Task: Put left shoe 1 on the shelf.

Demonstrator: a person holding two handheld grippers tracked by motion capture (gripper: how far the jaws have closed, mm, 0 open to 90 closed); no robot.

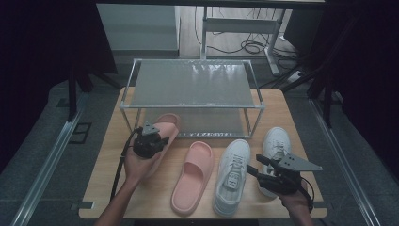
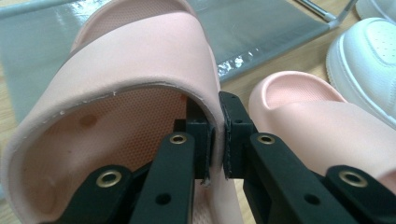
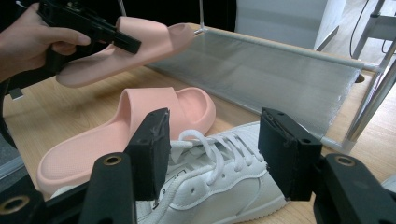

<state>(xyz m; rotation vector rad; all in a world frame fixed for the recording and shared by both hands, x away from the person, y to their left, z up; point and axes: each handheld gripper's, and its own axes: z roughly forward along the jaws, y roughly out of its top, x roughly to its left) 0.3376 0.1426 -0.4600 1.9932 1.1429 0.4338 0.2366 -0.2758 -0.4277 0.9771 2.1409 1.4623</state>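
Left gripper (image 2: 215, 135) fingers clamped on pink slipper's (image 2: 135, 60) strap, before rack (image 1: 193, 84).

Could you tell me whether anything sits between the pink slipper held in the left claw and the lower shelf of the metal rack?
Nothing visible does. The left claw grips the pink foam slipper by its strap, toe toward the lower shelf of the metal-framed shoe rack, whose open front looks clear.
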